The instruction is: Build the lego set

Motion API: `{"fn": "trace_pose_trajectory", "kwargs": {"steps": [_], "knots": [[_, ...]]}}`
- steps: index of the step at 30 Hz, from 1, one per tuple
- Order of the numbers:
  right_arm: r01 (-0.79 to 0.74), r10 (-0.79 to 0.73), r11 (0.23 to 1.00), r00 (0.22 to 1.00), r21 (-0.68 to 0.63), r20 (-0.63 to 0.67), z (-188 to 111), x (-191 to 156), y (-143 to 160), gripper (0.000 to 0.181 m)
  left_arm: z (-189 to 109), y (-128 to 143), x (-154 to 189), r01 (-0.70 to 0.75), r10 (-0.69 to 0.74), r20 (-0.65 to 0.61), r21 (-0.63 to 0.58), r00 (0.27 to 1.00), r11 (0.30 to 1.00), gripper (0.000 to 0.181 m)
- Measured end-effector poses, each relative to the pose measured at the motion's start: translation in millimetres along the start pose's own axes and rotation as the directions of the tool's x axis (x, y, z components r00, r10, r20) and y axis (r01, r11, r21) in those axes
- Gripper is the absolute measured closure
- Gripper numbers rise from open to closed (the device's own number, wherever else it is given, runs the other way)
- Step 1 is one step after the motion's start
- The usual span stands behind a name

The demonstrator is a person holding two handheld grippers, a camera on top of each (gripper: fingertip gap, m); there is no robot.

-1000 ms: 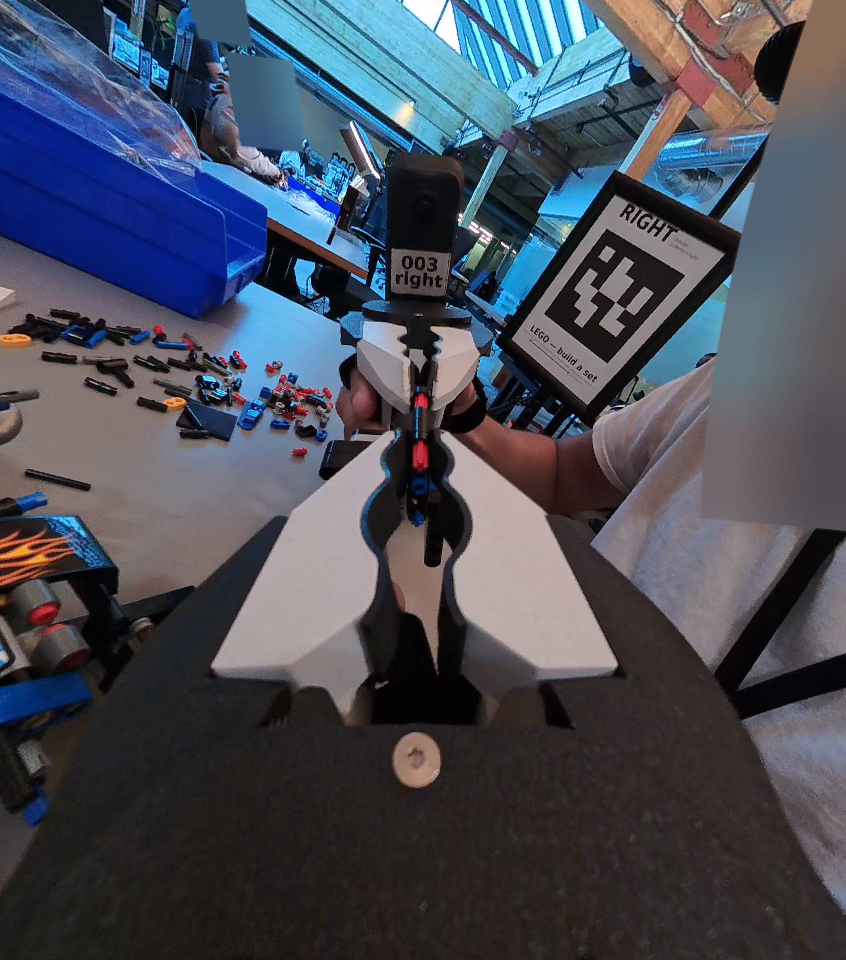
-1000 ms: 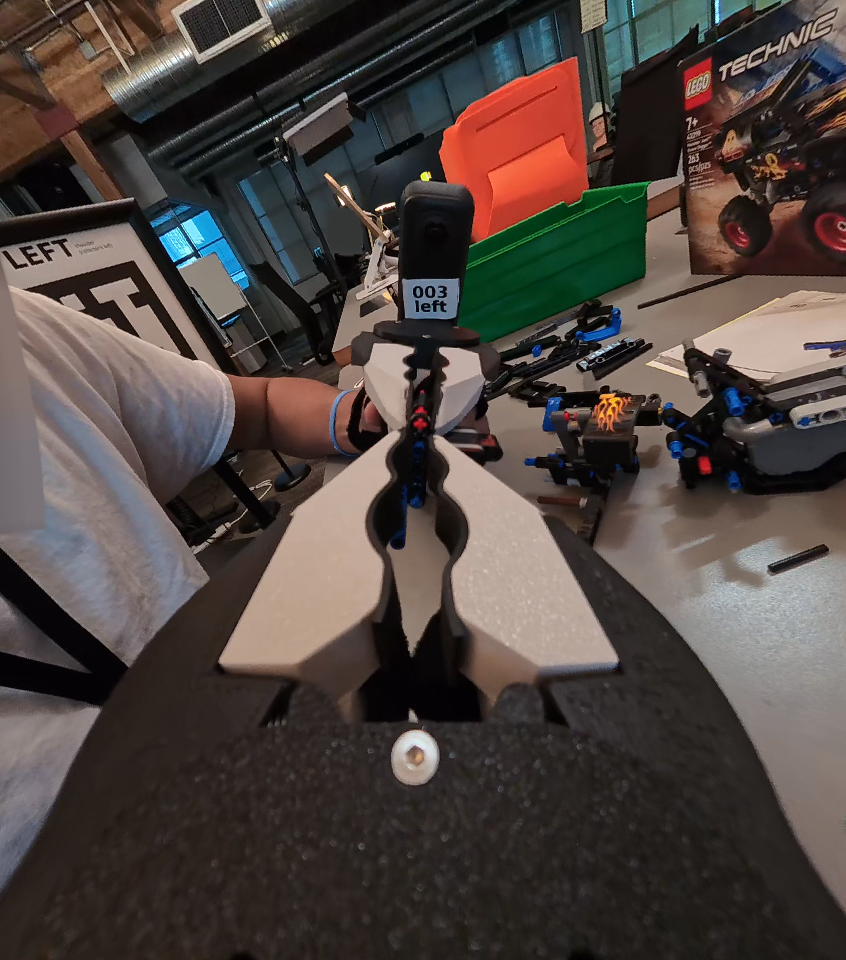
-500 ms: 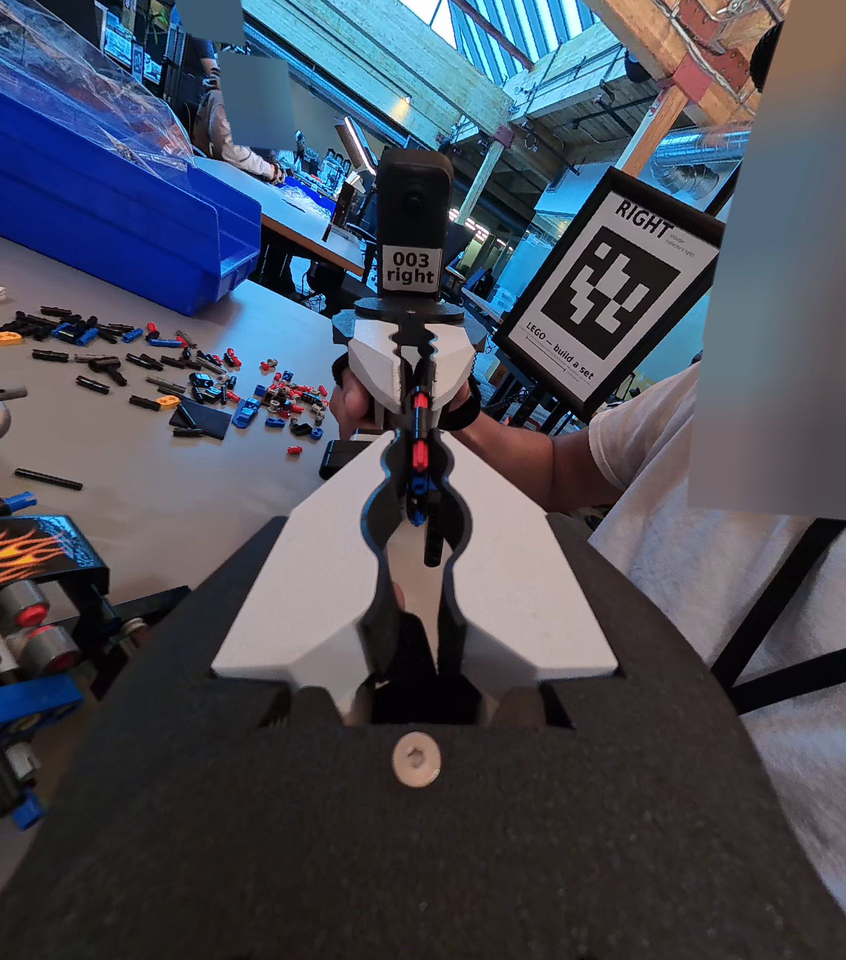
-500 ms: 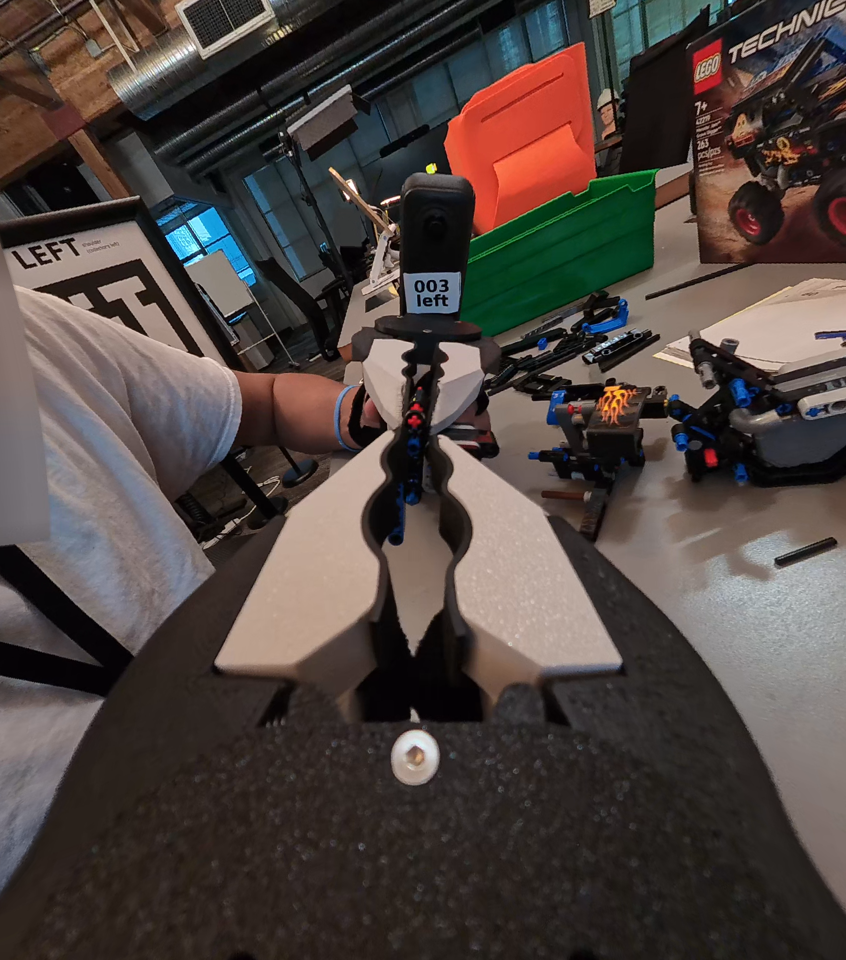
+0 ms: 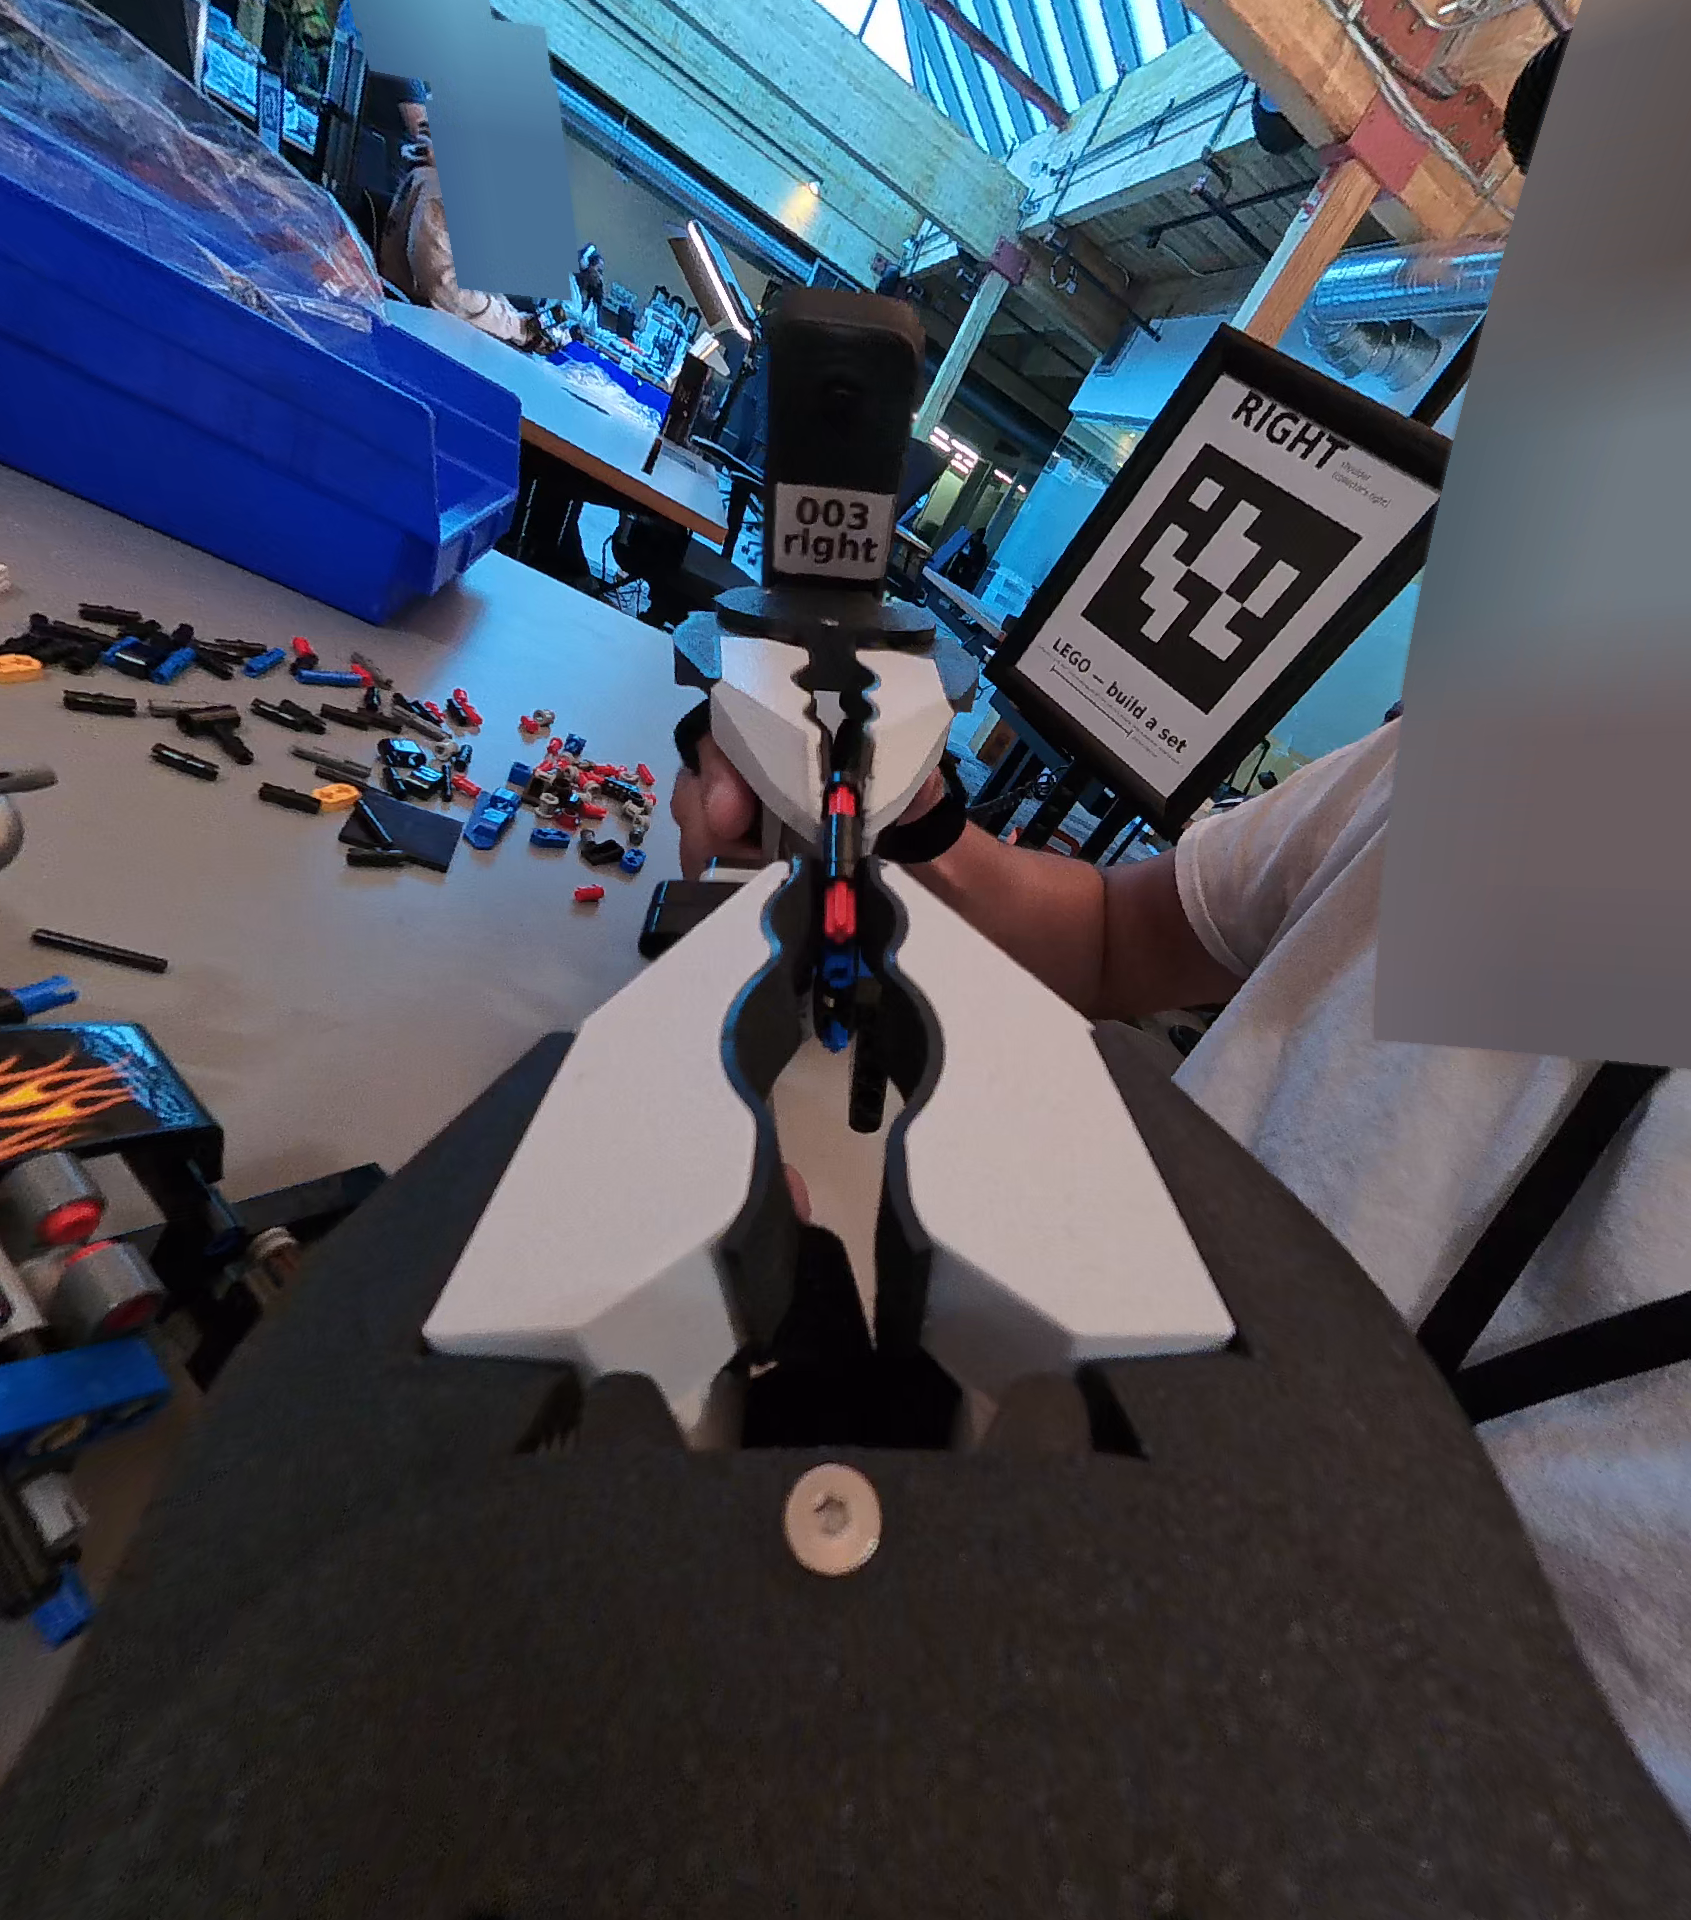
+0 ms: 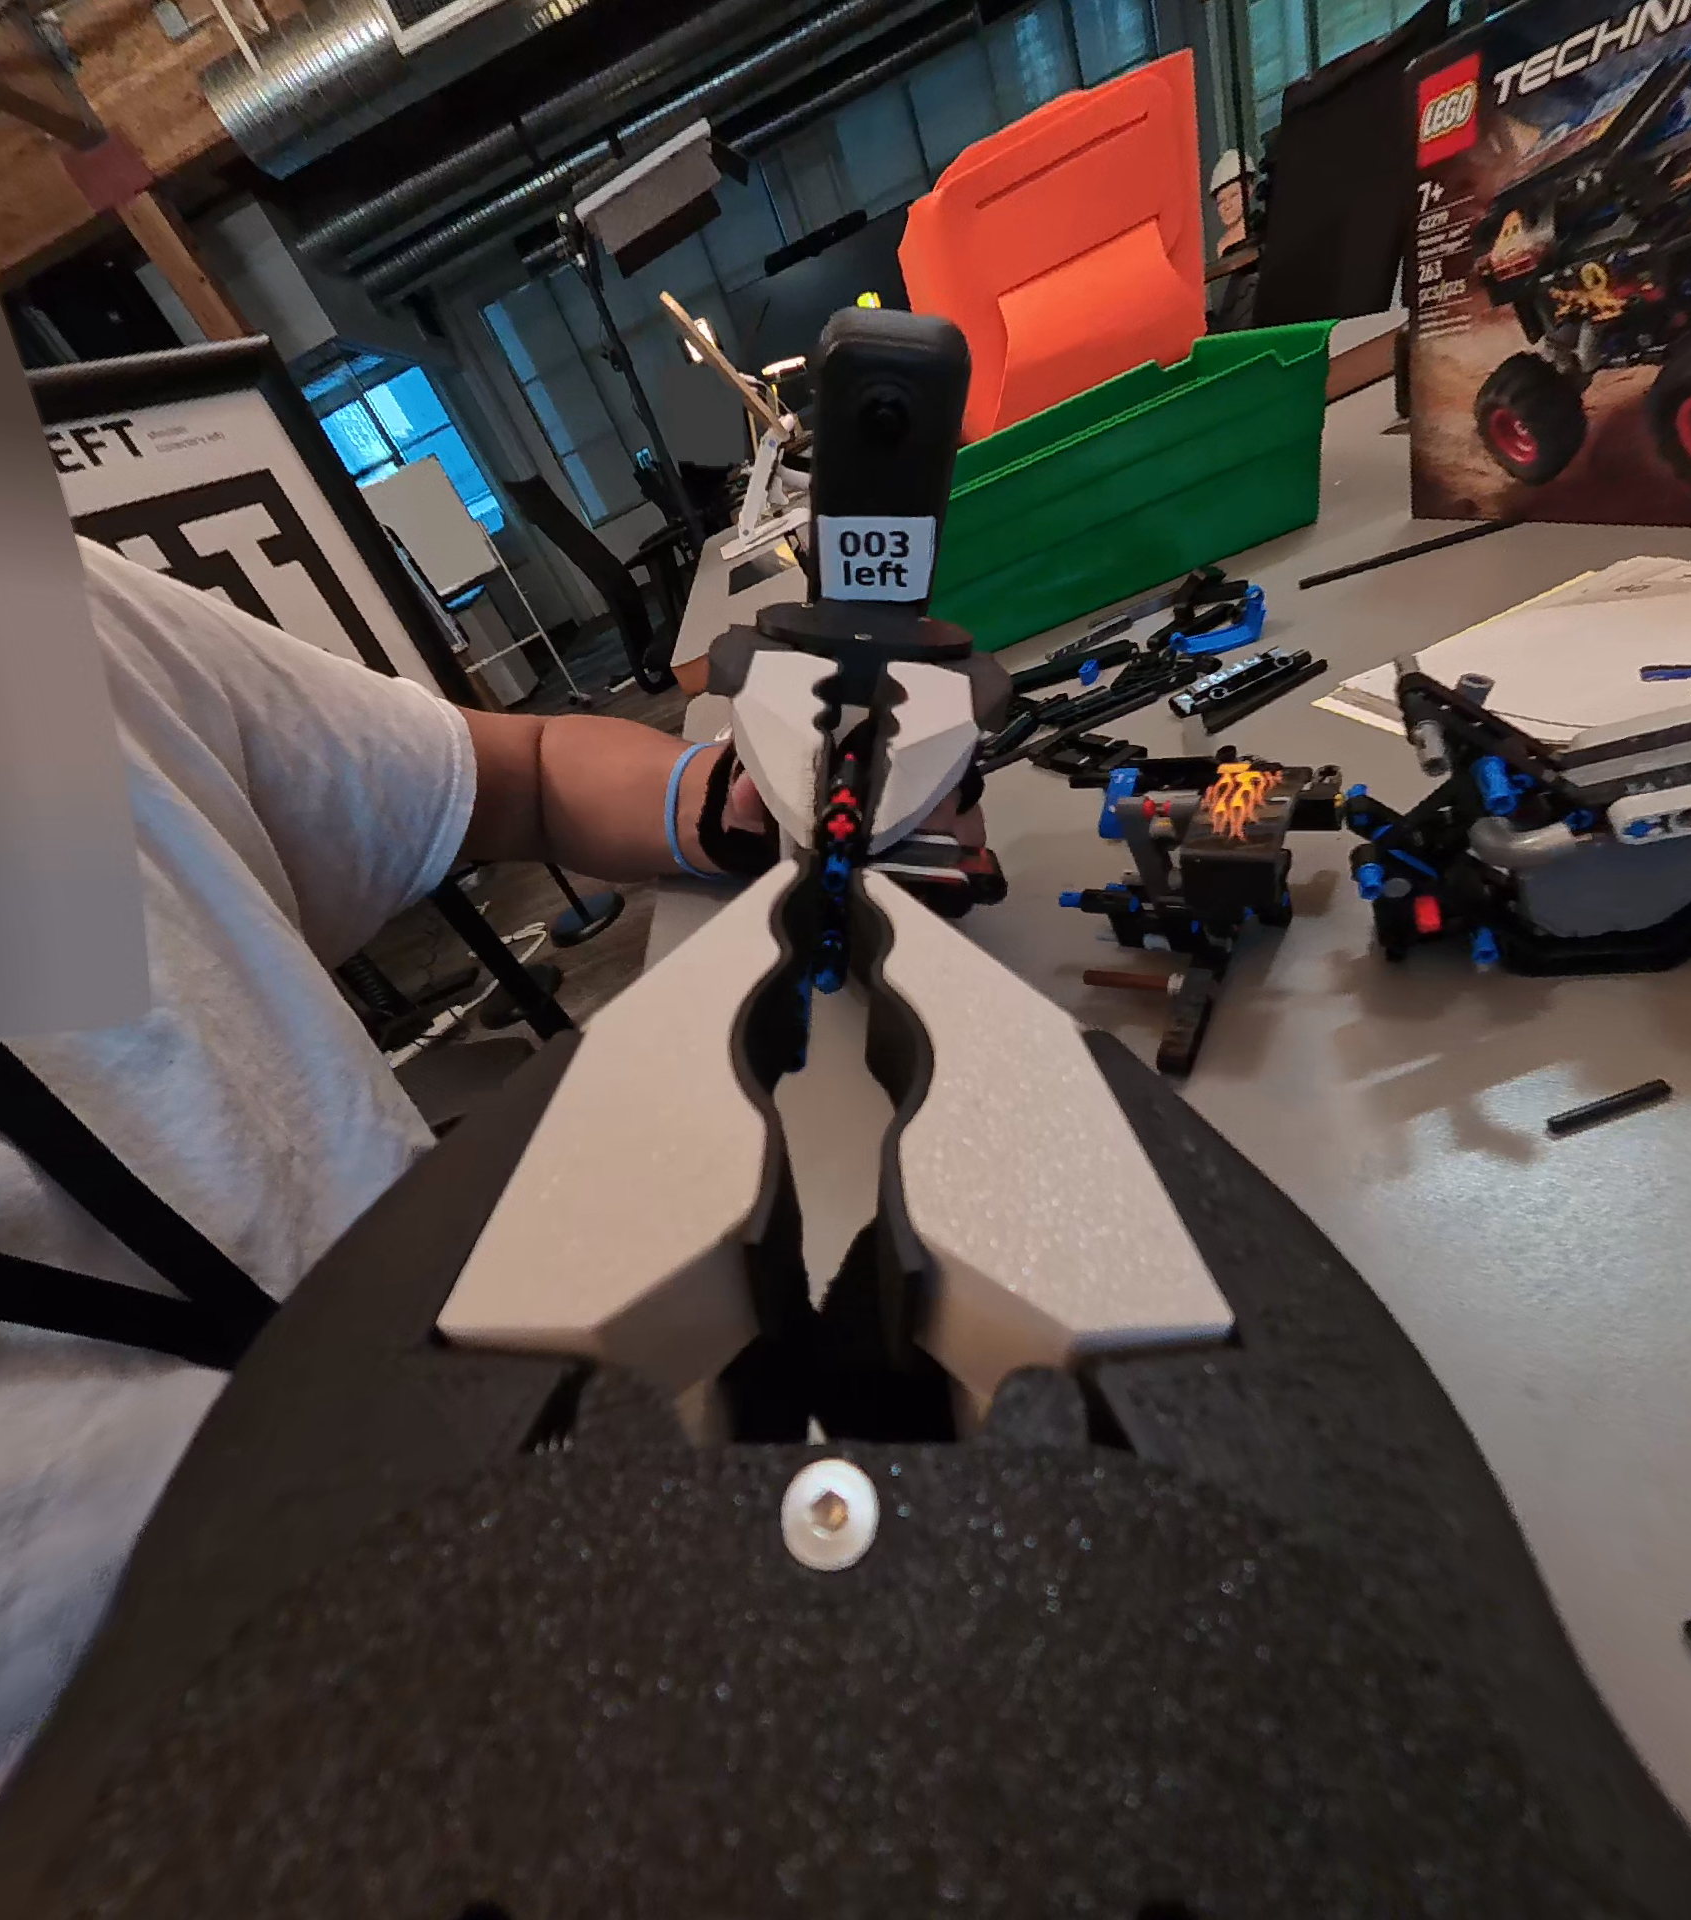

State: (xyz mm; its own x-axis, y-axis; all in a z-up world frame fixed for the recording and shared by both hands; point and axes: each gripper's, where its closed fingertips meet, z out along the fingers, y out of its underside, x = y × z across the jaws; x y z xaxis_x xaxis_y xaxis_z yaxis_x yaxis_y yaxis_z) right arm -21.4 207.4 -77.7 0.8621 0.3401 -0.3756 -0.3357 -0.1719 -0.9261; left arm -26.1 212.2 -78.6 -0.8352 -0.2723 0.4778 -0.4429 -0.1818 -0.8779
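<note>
Both claws face each other tip to tip above the near edge of the table, and each pinches one end of the same slim black beam assembly (image 5: 843, 935), a thin strip carrying red and blue pins. From the left wrist view the left claw (image 5: 836, 940) has its jaws drawn close on the near end, while the right claw (image 5: 839, 748) clamps the far end; the right wrist view shows the mirror of this, with the right claw (image 6: 833, 914) nearest and the left claw (image 6: 846, 769) beyond. Holding the strip from both ends in the air probably lets the person steady it while pressing or aligning a pin, since it is too narrow to stand by itself.

Just beside this, on the table (image 6: 1443, 1195), sit two part-built sections: a small black module with a flame sticker (image 6: 1225, 831) and a larger grey and black chassis (image 6: 1599, 831); the strip likely joins one of them. A lone black axle (image 6: 1610, 1107) lies apart, near the front. Farther out, loose pieces (image 5: 467, 769) are spread flat for easy picking, beside a blue bin (image 5: 197, 416). A green bin (image 6: 1132, 488), the set's box (image 6: 1610, 260) and an instruction booklet (image 6: 1599, 634) stand at the back.
</note>
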Motion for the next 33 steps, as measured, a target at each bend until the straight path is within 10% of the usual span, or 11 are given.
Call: {"fn": "trace_pose_trajectory", "kwargs": {"steps": [8,33], "knots": [[0.181,-0.202,0.971,0.971,-0.156,-0.129,-1.2,5.7,7.8,0.179,0.0,5.6,-4.0,0.142,-0.143,-0.031,-0.027,0.989,0.99,0.176],[0.114,-0.123,0.989,0.987,-0.094,-0.102,5.2,5.3,8.8,0.176,2.2,5.4,-3.5,0.1,-0.1,-0.012,-0.015,0.995,0.995,0.176]]}}
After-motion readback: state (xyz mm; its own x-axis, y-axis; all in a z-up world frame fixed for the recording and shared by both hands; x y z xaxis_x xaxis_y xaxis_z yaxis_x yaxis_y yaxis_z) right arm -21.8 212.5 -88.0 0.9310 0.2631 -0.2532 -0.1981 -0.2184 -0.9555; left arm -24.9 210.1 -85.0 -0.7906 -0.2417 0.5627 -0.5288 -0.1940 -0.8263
